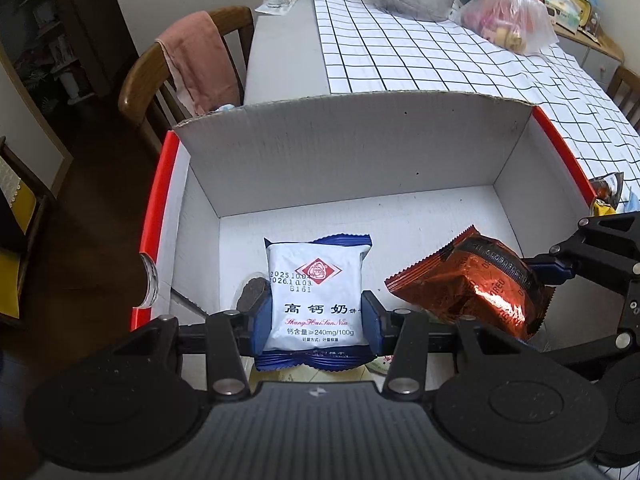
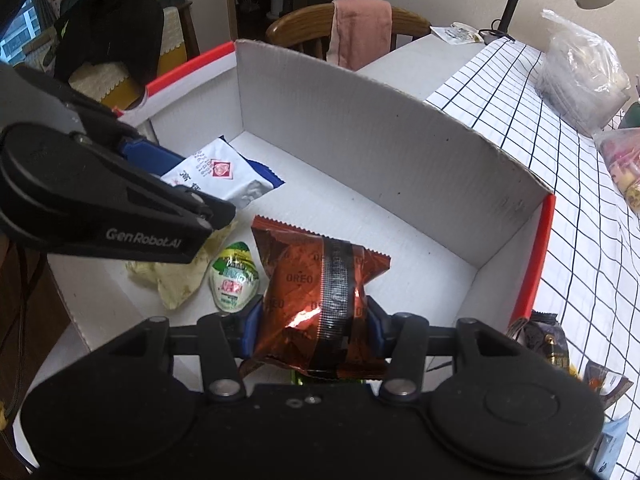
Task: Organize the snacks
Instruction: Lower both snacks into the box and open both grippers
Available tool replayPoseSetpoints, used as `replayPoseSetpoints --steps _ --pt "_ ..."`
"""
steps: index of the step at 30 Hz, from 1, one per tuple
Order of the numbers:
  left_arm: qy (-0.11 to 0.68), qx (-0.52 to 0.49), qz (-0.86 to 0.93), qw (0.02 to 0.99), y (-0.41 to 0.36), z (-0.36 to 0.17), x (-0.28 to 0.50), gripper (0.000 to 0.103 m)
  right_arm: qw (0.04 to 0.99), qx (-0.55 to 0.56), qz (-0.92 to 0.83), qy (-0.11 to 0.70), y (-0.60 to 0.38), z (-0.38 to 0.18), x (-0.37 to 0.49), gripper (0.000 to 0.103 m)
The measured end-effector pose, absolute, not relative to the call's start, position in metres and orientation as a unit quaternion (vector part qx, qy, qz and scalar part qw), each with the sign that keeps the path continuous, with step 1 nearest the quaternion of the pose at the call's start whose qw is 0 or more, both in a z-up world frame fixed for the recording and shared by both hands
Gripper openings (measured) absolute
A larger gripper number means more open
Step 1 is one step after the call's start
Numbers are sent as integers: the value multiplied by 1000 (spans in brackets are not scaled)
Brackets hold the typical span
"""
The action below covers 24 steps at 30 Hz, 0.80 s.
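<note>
Both grippers hang over the white cardboard box [image 1: 360, 152] at once. The left gripper [image 1: 316, 316] pinches a white-and-blue biscuit packet [image 1: 316, 296] between its blue pads, low above the box floor. Just beside it, the right gripper [image 2: 314, 320] clamps a red Oreo packet [image 2: 316, 292]. A green-and-white wrapped snack [image 2: 234, 280] lies on the floor below.

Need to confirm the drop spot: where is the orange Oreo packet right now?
The Oreo packet is clamped in the right gripper over the near right part of the white box, right of the green-and-white egg-shaped snack.
</note>
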<state>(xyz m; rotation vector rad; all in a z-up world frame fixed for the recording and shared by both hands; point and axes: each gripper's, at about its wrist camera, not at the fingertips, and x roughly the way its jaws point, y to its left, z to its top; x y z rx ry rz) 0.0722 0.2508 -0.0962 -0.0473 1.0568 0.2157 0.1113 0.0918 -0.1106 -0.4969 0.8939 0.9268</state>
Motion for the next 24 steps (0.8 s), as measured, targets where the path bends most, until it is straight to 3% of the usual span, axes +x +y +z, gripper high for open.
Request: replayPoseSetpoints --steps 6,14,18,24 --pt "506 -17 103 856 249 -96 72 46 773 -230 423 412 92 -111 110 50" --pt "499 -23 98 861 249 -94 71 46 780 -214 422 409 89 -105 110 62" --pt "493 -27 95 864 249 -89 68 48 784 -204 424 404 84 -100 109 64" --pt "476 -40 91 874 249 -76 59 54 795 -172 430 392 70 -85 109 70"
